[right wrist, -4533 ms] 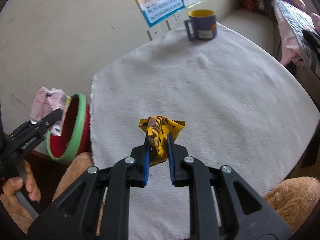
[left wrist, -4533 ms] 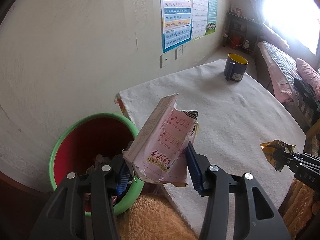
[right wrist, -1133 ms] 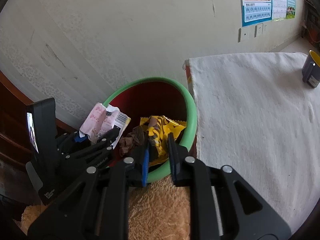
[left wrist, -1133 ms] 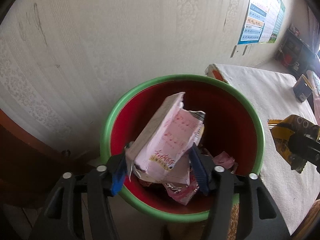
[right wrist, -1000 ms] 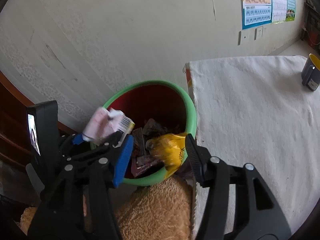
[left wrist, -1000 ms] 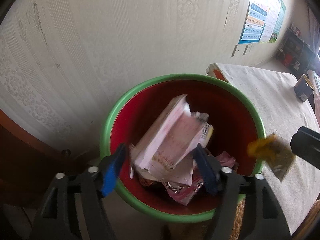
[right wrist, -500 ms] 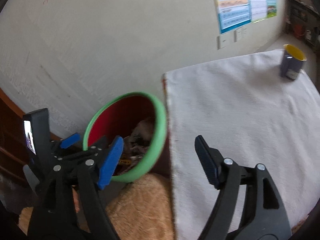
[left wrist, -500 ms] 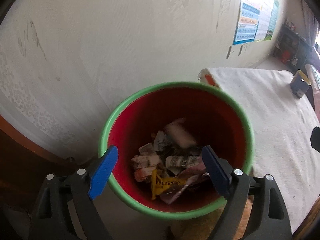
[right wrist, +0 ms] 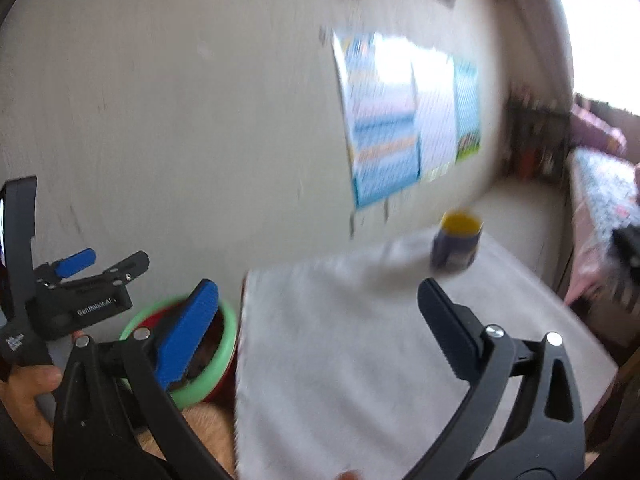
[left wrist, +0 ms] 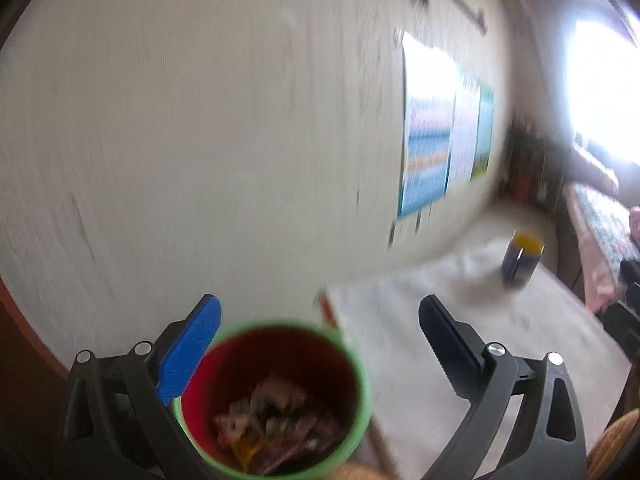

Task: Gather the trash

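Both frames are blurred. The jaws of the left gripper and right gripper have just been opening and are spread wide, nothing between them. The trash is seen heaped inside the red bin beside the cloth-covered tabletop, where a mug is set.

the bin is looking like smooth plastic, its trash crinkly wrapper foil and paper. the table cover is showing as matt, nubbly cloth. the posters are gleaming like glossy paper on a matt wall. the mug is looking glazed.
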`<state>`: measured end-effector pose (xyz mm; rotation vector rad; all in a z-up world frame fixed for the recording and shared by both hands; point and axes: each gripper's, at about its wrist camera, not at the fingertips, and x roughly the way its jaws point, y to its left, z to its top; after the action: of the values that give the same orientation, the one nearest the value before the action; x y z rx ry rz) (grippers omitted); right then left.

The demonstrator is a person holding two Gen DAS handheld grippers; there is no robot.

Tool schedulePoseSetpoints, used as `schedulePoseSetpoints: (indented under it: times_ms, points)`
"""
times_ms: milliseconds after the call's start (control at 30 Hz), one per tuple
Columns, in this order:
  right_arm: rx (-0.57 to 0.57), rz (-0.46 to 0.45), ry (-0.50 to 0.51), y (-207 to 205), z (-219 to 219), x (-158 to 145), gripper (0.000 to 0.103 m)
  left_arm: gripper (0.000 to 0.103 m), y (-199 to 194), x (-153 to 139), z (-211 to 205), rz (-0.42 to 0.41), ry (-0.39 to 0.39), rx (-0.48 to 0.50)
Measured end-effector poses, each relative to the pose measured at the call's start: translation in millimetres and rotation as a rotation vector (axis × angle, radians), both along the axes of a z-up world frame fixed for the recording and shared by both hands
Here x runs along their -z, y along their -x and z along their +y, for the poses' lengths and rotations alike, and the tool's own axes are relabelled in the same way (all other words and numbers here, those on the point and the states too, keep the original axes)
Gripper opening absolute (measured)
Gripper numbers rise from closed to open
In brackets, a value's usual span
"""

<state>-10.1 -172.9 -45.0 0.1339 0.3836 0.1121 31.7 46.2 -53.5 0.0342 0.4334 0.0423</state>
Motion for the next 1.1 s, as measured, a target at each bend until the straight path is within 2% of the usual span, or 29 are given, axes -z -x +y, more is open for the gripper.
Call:
schedulePoseSetpoints:
  times_ms: [67, 100, 167, 267, 400, 567, 833, 1100]
  points:
    - [0.044, -0.062, 0.018, 8.9, -5.0, -5.8, 0.098, 0.095, 4.0, -14.8, -10.9, -0.045, 0.026, 0.027]
    - [0.073, -0.058, 0.033, 10.3, -7.6, -5.6, 0.098, 0.095, 5.1, -19.6, -15.1, -0.053, 0.040, 0.041]
    - [0.117, -0.059, 0.060, 12.7, -10.3, -2.7, 0.098, 0.095, 1.6, -29.2, -24.2, -0.043, 0.075, 0.055]
    - [0.201, -0.120, 0.118, 28.3, -14.8, -0.4, 0.098, 0.095, -8.0, -38.8, -38.7, -0.007, 0.081, 0.017]
    - [0.191, -0.104, 0.022, 36.4, -35.9, 0.2, 0.098, 0.095, 0.6, -42.5, -58.8, -0.033, 0.058, 0.029]
    - [0.239, -0.079, 0.013, 38.6, -49.6, 7.8, 0.098, 0.095, 18.9, -40.5, -80.1, -0.063, -0.007, 0.042]
    - [0.243, -0.048, 0.006, 38.3, -53.7, 15.6, 0.098, 0.095, 17.5, -35.6, -77.2, 0.025, 0.087, 0.133]
    - [0.254, -0.024, 0.002, 37.2, -56.9, 20.0, 0.098, 0.095, 25.3, -29.7, -78.4, 0.007, 0.043, 0.144]
